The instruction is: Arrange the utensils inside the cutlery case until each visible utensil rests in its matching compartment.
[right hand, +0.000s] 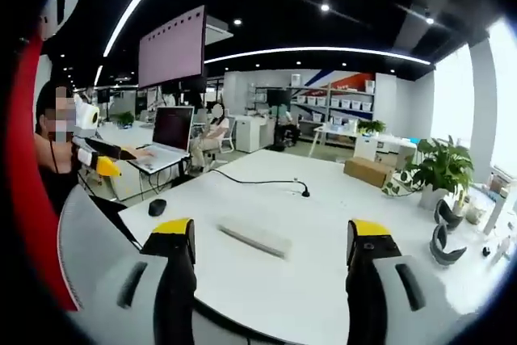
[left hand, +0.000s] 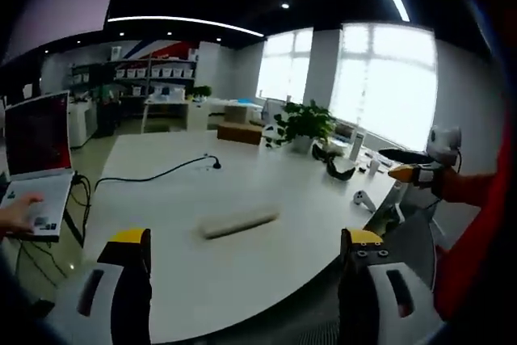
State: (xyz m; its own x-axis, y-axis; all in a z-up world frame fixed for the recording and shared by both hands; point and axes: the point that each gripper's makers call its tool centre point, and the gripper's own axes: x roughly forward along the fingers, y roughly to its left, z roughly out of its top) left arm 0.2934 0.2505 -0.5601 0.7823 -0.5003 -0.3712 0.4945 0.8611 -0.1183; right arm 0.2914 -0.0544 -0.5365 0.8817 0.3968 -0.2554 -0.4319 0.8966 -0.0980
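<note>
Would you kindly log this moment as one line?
left hand-held gripper: open, empty | right hand-held gripper: open, empty | closed cutlery case: on white table, untouched

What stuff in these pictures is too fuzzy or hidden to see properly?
- Cutlery case: in the left gripper view it is a blurred pale bar on the table; in the right gripper view it is just as blurred. Lid, compartments and utensils cannot be made out.
- Laptop: cut off by the left gripper view's edge.
- Shelf boxes: too small to read.
</note>
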